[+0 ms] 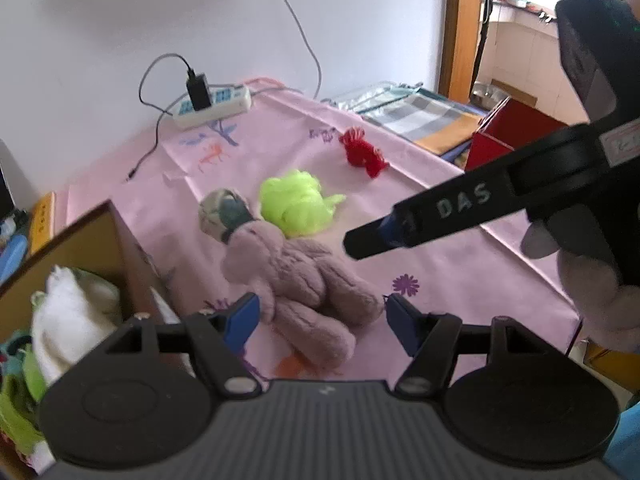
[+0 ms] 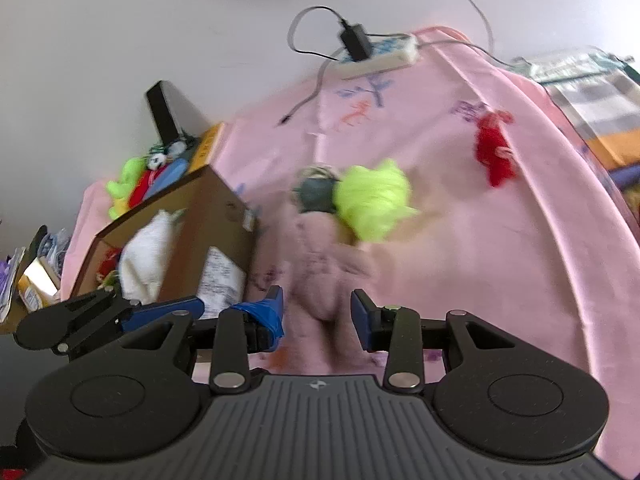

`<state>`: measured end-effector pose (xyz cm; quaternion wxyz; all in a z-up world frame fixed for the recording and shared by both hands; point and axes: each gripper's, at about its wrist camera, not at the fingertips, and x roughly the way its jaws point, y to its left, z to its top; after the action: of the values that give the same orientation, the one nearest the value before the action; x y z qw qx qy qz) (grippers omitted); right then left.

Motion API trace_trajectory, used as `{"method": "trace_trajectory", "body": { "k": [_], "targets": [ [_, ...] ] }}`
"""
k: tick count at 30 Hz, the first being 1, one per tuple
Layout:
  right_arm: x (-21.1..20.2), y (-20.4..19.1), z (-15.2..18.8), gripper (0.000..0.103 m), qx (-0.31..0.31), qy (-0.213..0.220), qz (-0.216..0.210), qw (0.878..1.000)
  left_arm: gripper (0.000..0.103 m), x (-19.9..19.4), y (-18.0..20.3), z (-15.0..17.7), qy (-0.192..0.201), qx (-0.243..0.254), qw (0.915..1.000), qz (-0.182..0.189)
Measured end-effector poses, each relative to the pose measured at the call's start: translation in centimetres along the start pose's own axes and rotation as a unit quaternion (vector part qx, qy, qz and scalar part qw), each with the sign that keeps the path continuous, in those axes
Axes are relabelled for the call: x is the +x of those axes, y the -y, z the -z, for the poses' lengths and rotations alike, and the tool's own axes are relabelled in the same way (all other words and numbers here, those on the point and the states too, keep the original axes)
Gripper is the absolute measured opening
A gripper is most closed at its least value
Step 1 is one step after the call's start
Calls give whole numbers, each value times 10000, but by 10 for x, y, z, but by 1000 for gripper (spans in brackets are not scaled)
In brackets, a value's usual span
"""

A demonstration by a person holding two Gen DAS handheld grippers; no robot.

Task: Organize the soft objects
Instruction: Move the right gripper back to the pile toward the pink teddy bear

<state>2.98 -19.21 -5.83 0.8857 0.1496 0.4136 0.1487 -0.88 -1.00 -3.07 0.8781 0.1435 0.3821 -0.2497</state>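
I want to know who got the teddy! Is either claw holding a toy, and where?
Neither. The left gripper and right gripper are both open and empty; the pink teddy bear lies loose on the cloth.

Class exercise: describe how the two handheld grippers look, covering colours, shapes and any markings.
Each gripper, left and right, has a ribbed grey body, two round black discs, black linkage arms and blue finger pads. The right gripper carries pale "DAS" lettering and blue tape on one finger.
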Motion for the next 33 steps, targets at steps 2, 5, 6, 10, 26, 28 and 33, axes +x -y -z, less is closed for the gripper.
{"method": "trace_trajectory", "body": {
  "k": [2, 5, 6, 10, 26, 28, 33],
  "targets": [
    [2, 12, -1, 21, 109, -71, -13, 9999, 69, 11, 3, -2, -93, -83, 9999, -62],
    [7, 28, -4, 21, 295, -224, -145, 9992, 70, 28, 0, -4, -249, -338, 9990, -173],
    [11, 32, -6, 21, 348, -282, -211, 9988, 70, 34, -2, -4, -312, -450, 9983, -203],
    [27, 41, -12, 21, 334, -439, -415, 9976, 70, 56, -16, -5, -480, -906, 9940, -373],
    [98, 70, -34, 24, 457, -913, -1133, 9883, 74, 109, -48, 2, -705, -1970, 9776, -234],
    [103, 75, -37, 24, 583, -943, -1184, 9867, 74, 111, -53, 4, -697, -2171, 9736, -100],
    [108, 79, -38, 25, 661, -917, -1165, 9867, 74, 114, -51, 4, -571, -2147, 9750, -59]
  ]
}}
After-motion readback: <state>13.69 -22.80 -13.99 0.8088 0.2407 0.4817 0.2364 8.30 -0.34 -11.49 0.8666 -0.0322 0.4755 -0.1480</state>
